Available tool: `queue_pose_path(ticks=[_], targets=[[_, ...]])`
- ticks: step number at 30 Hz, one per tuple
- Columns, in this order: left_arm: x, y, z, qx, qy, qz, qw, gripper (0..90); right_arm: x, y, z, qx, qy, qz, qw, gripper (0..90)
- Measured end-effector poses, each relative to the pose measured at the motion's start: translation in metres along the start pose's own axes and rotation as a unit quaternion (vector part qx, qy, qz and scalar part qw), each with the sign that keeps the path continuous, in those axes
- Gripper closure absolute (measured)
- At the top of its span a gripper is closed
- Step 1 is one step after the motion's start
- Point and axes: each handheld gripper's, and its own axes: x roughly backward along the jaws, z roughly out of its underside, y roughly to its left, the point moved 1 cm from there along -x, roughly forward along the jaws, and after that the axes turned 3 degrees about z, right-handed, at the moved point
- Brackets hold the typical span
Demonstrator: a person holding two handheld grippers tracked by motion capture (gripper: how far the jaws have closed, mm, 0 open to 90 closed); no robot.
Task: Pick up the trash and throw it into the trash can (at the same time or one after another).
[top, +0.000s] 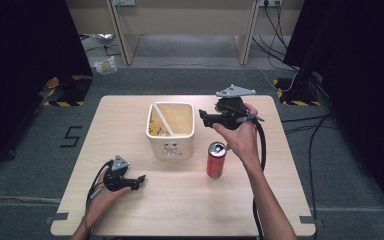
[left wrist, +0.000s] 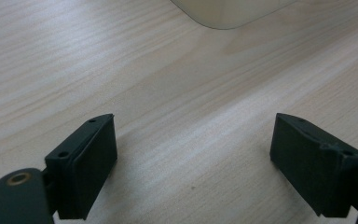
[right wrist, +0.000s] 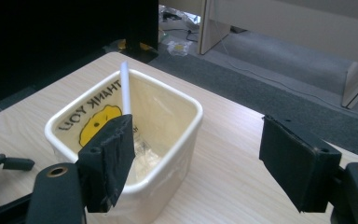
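Left gripper (top: 139, 180) idles near table's (top: 190, 210) front-left corner, jaws spread, empty; right gripper (top: 203, 117) wide apart beside bin (top: 172, 145) w/ straw (top: 162, 120), can (top: 216, 160) waiting.

A light wooden tabletop (top: 180, 200) is set on grey carpet. Black-and-yellow hazard tape (top: 60, 103) is seen on the floor beyond the tabletop's far left corner, and a black "5" marking (top: 71, 136) beside its left edge. Crumpled plastic (top: 104, 65) lies farther back, near pale wooden furniture (top: 180, 20). Black cables (top: 305, 127) trail off the right edge.
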Motion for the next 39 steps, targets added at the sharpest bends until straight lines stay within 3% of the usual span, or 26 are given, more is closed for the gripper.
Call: queue_pose_path(ticks=[9,20,31,39], targets=[[0.000,0.000,0.000,0.000,0.000,0.000,1.0000,13.7,0.019,-0.007,0.021,0.007,0.000,0.008,0.9999,26.6],[0.000,0.000,0.000,0.000,-0.001,0.000,1.0000,13.7,0.029,-0.014,0.052,-0.008,-0.006,-0.013,0.9999,25.8],[0.000,0.000,0.000,0.000,-0.001,0.000,1.0000,13.7,0.033,-0.009,0.080,-0.006,-0.008,-0.031,0.9995,24.5],[0.000,0.000,0.000,-0.001,0.000,0.000,1.0000,13.7,0.037,-0.006,0.097,0.001,-0.007,-0.031,0.9995,22.5]])
